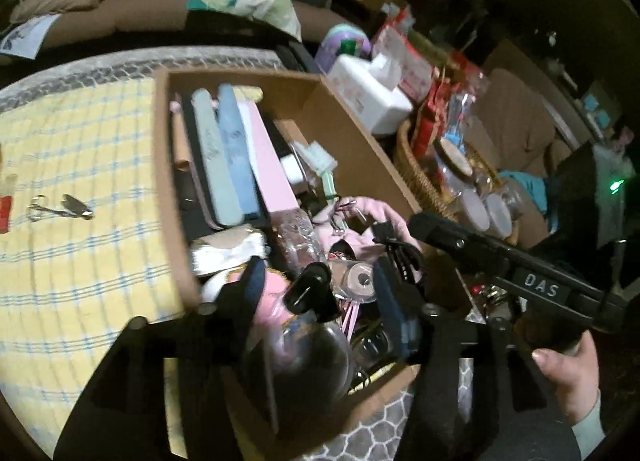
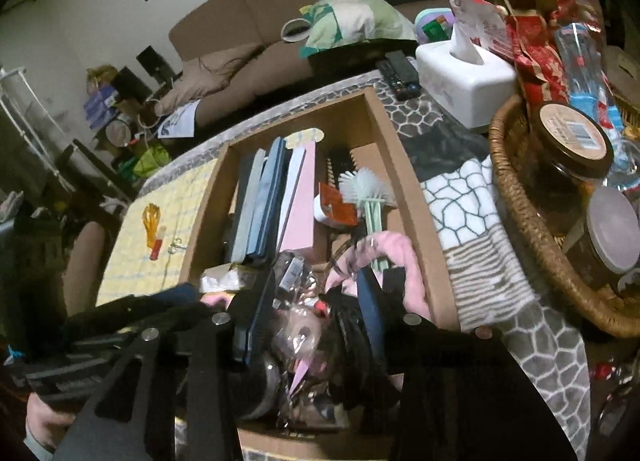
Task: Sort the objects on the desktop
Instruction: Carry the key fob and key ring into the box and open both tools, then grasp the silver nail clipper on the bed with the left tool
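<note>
A cardboard box [image 1: 168, 165] [image 2: 404, 165] full of small items stands on the table. It holds long nail files [image 1: 232, 149] [image 2: 260, 201], a mint brush [image 1: 320, 161] [image 2: 366, 189], a pink cloth [image 1: 368, 217] [image 2: 396, 249] and a small tape roll [image 1: 360, 277]. My left gripper [image 1: 316, 289] hangs open over the near end of the box, above a black clip-like item [image 1: 310, 285]. My right gripper [image 2: 316, 297] is open over the same clutter; its body shows in the left wrist view [image 1: 500, 257]. Small scissors [image 1: 60, 209] lie on the yellow checked cloth [image 1: 80, 261].
A wicker basket [image 2: 516, 197] [image 1: 416, 173] with jars stands right of the box. A white tissue box [image 2: 468, 77] [image 1: 368, 89] and a remote [image 2: 400, 69] lie behind. An orange item [image 2: 152, 221] lies on the yellow cloth. A brown sofa [image 2: 260, 13] is beyond.
</note>
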